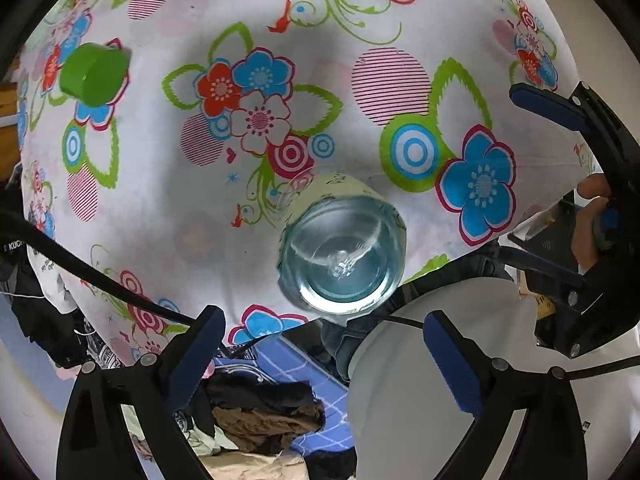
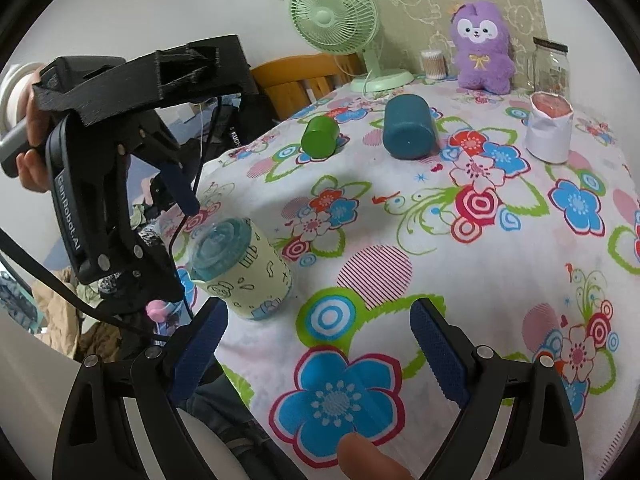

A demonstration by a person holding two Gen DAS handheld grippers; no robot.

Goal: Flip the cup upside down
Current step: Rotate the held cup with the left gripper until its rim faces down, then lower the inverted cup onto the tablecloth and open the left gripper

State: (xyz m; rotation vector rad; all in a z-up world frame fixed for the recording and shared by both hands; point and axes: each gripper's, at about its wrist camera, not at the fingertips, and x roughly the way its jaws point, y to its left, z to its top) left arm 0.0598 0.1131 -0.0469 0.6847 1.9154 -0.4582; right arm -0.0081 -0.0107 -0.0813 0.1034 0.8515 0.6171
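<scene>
A glass cup [image 1: 342, 256] in a pale yellow doodle sleeve stands near the table's front edge, with what looks like its thick bluish glass base facing up. It appears again in the right wrist view as the cup [image 2: 244, 268]. My left gripper [image 1: 324, 360] hovers above it, open, its blue pads apart and clear of the cup. My right gripper [image 2: 320, 352] is open low over the flowered cloth, to the right of the cup, with nothing between its pads. It also shows at the right side of the left wrist view as the right gripper [image 1: 514, 172].
Farther back on the flowered tablecloth [image 2: 460, 280] are a green cup [image 2: 320, 136], a teal cup [image 2: 408, 126] and a white paper-wrapped container [image 2: 548, 128]. A fan [image 2: 336, 20], a purple plush [image 2: 482, 46] and a jar [image 2: 552, 64] line the back. The table edge runs just left of the cup.
</scene>
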